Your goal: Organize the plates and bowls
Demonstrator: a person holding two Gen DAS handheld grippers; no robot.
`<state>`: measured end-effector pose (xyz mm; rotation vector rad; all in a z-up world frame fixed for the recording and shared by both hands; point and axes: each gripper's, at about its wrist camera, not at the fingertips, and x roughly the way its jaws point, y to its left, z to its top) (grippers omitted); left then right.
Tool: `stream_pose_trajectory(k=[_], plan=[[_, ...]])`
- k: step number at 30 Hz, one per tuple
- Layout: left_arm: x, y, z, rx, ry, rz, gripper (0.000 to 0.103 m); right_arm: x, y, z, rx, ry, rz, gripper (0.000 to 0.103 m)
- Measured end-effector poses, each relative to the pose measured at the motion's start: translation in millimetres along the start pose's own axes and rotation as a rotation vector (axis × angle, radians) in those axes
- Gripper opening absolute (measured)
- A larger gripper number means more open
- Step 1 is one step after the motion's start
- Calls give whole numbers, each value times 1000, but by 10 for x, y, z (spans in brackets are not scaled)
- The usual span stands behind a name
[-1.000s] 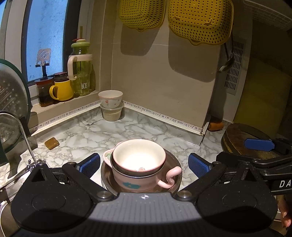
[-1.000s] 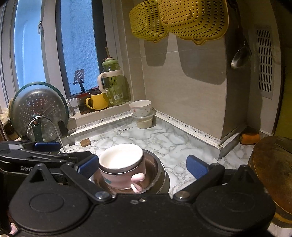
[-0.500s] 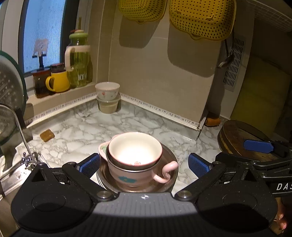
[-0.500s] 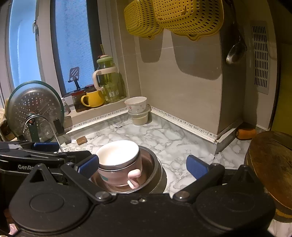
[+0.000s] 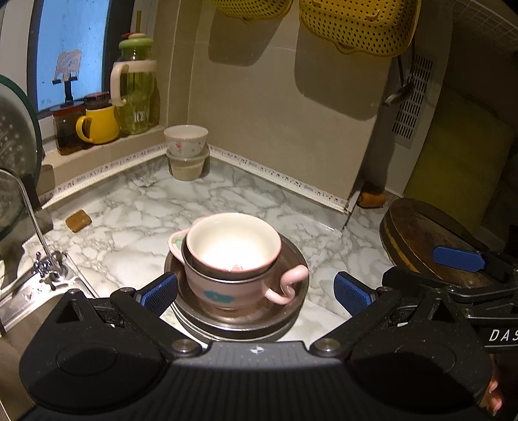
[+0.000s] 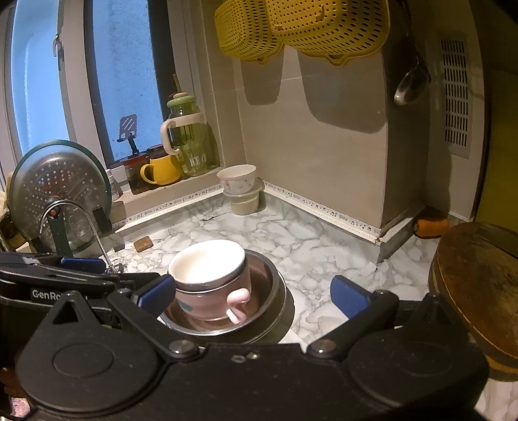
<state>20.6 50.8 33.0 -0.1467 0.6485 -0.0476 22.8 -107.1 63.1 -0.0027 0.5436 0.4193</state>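
On the marble counter a steel plate carries a nested stack: a pink mug-bowl with handles, and a white bowl set inside it. My left gripper stands open just in front of the stack, its blue pads on either side of the plate, touching nothing. My right gripper is open too, to the right of the stack, nothing between its fingers. A small floral bowl sits on a lidded tub in the far corner.
A sink and tap lie at the left, with a strainer lid propped behind. Jars, a yellow mug and a green pitcher line the sill. A round wooden board sits right. Yellow colanders hang overhead.
Both grippers have drawn back and risen slightly from the stack, so it sits lower in view. The stack and plate have stayed put. Both grippers stay open.
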Motion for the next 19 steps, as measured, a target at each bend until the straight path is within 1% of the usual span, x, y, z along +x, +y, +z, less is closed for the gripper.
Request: stream_pose_trajectory(k=[7,12,19], plan=[[-12,-102,-20,20,-21,8,103,-54,-36,-39,10,5,-3,103],[27,-197,18,48,-42,33,103,-40,-102,-23,13,5,7,103],[172,-270,109,41,-21,61,103,57,-247,33,22,6,46,103]])
